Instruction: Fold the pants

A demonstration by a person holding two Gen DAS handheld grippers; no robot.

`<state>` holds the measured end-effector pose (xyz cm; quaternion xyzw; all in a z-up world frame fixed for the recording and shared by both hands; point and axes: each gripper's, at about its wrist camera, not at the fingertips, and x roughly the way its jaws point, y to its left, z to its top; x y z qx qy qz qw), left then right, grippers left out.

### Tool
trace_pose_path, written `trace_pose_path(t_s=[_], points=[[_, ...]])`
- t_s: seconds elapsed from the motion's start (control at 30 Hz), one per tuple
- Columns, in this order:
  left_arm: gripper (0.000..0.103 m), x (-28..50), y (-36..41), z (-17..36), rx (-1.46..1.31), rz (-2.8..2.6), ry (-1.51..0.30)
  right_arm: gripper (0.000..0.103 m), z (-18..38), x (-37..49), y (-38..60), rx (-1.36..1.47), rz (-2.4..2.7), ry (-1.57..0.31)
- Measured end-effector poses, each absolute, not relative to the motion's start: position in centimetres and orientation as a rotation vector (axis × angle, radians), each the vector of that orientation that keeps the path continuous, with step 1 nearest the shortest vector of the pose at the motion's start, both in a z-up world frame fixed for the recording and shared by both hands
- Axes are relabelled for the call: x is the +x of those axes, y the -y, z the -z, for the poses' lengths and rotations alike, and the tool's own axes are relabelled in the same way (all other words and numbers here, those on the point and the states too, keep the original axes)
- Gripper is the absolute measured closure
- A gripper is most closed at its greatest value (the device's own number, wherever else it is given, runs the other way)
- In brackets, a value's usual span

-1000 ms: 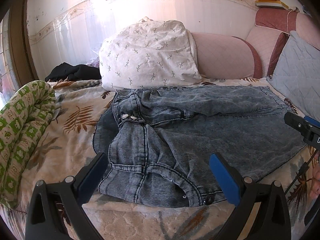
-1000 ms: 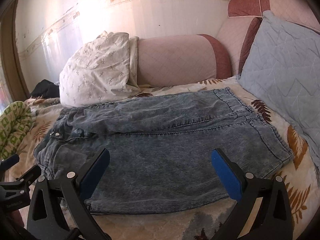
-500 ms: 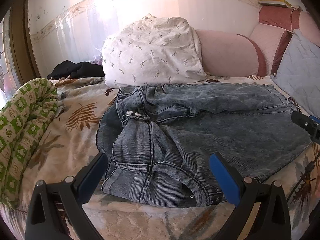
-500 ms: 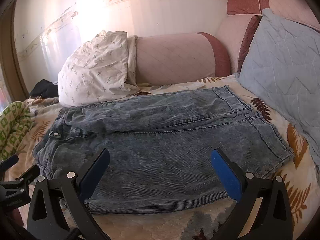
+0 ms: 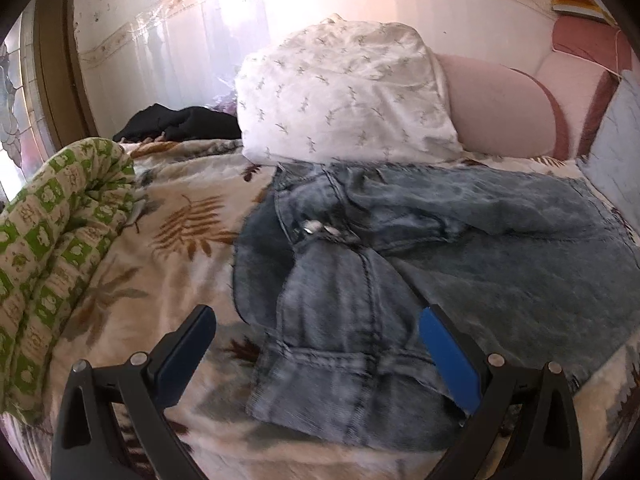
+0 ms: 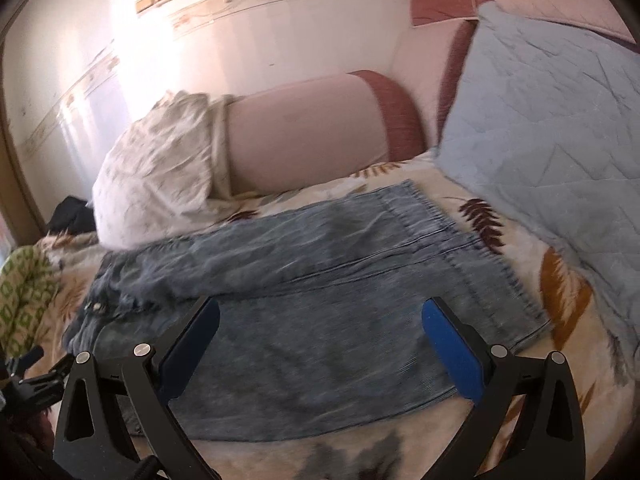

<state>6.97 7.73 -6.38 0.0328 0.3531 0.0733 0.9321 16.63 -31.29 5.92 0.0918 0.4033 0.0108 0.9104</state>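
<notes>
The pants (image 5: 460,248) lie on the bed (image 5: 168,256) just in front of the white pillow (image 5: 344,92), folded lengthwise, waistband rumpled. Left gripper (image 5: 316,344) and right gripper (image 6: 320,340) hover with jaws spread, empty. Next likely calls for pinching an end to fold across. No readable writing.

Bare bedspread (image 5: 132,292) lies open at lower left of the left wrist view, hemmed at the far left by a rolled green blanket (image 5: 48,248). A white pillow (image 5: 344,96) and pink bolster (image 6: 304,132) block the far side. In the right wrist view a blue cushion (image 6: 556,120) walls off the right.
</notes>
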Motion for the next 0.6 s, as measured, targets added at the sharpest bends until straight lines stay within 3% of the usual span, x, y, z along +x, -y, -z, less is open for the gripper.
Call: trace_pose_path(t_s=[0.37, 0.6], points=[[0.000, 14.9, -13.8, 2.5, 0.074, -0.215, -0.713, 0.005, -3.5, 23.5, 36.2, 0.206, -0.014, -0.902], [0.000, 26.8, -16.5, 5.3, -0.038, -0.175, -0.957, 0.006, -2.0, 26.4, 37.3, 0.174, 0.005, -0.920]])
